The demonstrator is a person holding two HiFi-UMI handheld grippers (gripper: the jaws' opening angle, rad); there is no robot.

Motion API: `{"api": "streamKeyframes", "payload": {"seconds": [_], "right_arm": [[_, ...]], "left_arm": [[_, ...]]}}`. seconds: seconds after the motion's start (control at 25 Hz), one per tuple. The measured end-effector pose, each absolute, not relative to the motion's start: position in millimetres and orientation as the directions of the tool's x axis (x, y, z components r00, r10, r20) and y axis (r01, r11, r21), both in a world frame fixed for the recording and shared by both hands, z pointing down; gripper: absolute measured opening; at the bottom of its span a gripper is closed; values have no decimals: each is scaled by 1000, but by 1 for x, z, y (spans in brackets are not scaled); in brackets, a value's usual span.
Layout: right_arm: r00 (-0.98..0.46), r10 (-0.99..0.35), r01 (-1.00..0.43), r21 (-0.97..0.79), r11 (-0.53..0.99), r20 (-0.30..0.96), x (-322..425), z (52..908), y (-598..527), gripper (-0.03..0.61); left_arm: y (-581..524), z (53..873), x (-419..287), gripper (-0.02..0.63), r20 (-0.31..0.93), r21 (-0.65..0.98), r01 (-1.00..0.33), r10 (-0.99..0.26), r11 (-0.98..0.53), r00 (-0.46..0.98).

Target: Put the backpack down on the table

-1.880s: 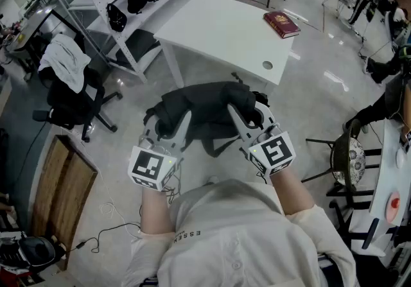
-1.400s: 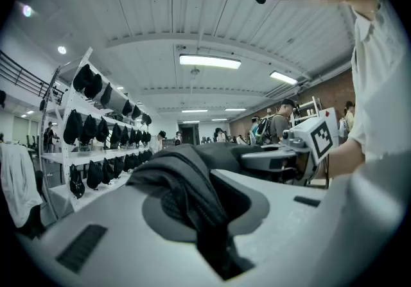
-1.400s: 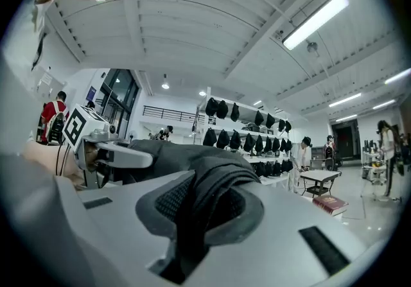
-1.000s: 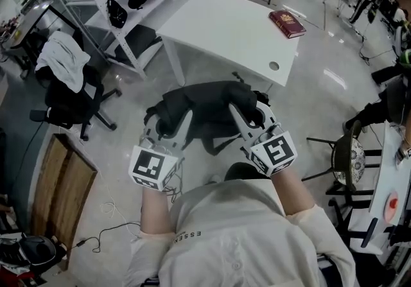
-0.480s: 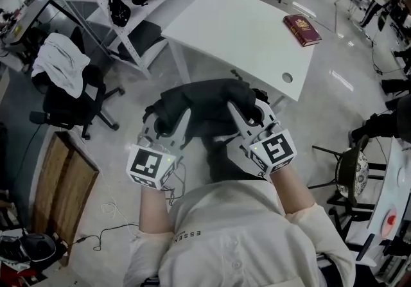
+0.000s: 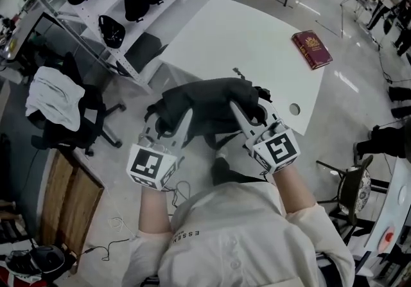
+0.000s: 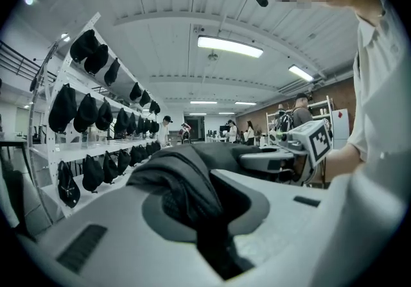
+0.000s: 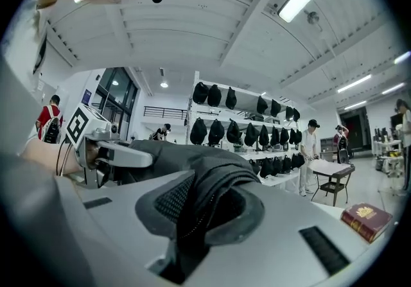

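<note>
Left gripper [image 6: 168, 124]: jaws clamped on a fold of black fabric at the backpack's left side; its own view shows the cloth bunched in the narrow gap between the 2 jaws.
Right gripper [image 6: 249, 115]: jaws likewise closed on a fold of the backpack at its right side, with mesh-textured fabric pinched between them.
Backpack [image 6: 205, 103]: black and slumped, carried between the 2 grippers in front of the person's chest. In the head view its far side overlaps the near edge of the table (whether it touches the tabletop cannot be told from there). A loose strap hangs from its underside.
Table [image 6: 237, 29]: white, lying straight ahead of the person, with a round cable hole [image 6: 295, 109] near its right corner.
Book [image 6: 313, 49]: dark red, lying flat on the table's far right part, well apart from the backpack.
Shelving rack [image 6: 138, 19]: white, to the left of the table, with black bags lined up on its levels.
Office chair [image 6: 67, 128]: black, on the floor at the left, with a white cloth [image 6: 54, 103] draped over it.
Wooden board [image 6: 67, 199]: lying on the floor at the lower left, a thin cable trailing just beside it.
Person: cream sleeves and top fill the lower part of the head view, 1 hand behind each marker cube.
Background: other people stand far off beside the shelves in both gripper views.
</note>
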State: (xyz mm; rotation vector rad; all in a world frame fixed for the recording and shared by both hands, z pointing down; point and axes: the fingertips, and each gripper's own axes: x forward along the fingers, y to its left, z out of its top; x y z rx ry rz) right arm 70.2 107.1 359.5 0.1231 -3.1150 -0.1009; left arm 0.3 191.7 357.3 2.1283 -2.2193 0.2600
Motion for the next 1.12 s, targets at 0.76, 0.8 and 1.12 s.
{"api": "streamKeyframes", "payload": {"seconds": [0.76, 0.8, 1.12], "right_arm": [[-963, -263, -270, 159, 950, -65, -14, 307, -99, 74], [-958, -279, -286, 156, 945, -64, -15, 308, -107, 74], [-901, -432, -433, 135, 891, -36, -23, 318, -182, 75]], "left_arm": [[-28, 309, -98, 61, 73, -143, -984, -993, -105, 95], [-38, 310, -100, 61, 74, -144, -982, -991, -121, 111], [-125, 317, -118, 61, 103, -139, -950, -958, -280, 267]]}}
